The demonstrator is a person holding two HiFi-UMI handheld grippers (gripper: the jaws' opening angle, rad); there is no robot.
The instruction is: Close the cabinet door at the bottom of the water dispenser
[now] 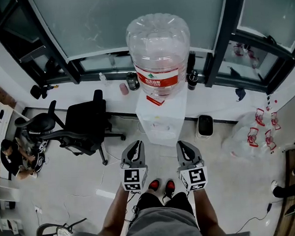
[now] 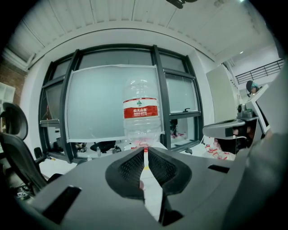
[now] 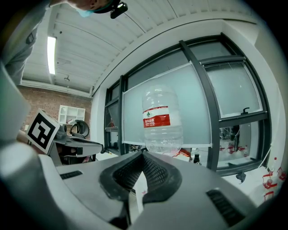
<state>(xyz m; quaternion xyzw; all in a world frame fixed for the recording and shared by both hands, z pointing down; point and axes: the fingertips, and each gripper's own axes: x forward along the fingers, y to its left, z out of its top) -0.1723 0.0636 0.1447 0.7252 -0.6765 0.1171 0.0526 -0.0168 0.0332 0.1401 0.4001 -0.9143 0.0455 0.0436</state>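
The left forearm (image 1: pixel 115 212) and right forearm (image 1: pixel 207 211) reach forward side by side. The left gripper (image 1: pixel 137 144) and right gripper (image 1: pixel 182 145) point ahead, nearly level, jaws pressed together on nothing.

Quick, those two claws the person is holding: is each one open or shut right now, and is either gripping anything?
Left claw: closed, holding nothing.
Right claw: closed, holding nothing.

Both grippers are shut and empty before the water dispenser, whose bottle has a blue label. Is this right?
No: the label on the bottle is red, not blue, as the head view shows. The left gripper and right gripper are indeed shut and empty before the water dispenser.
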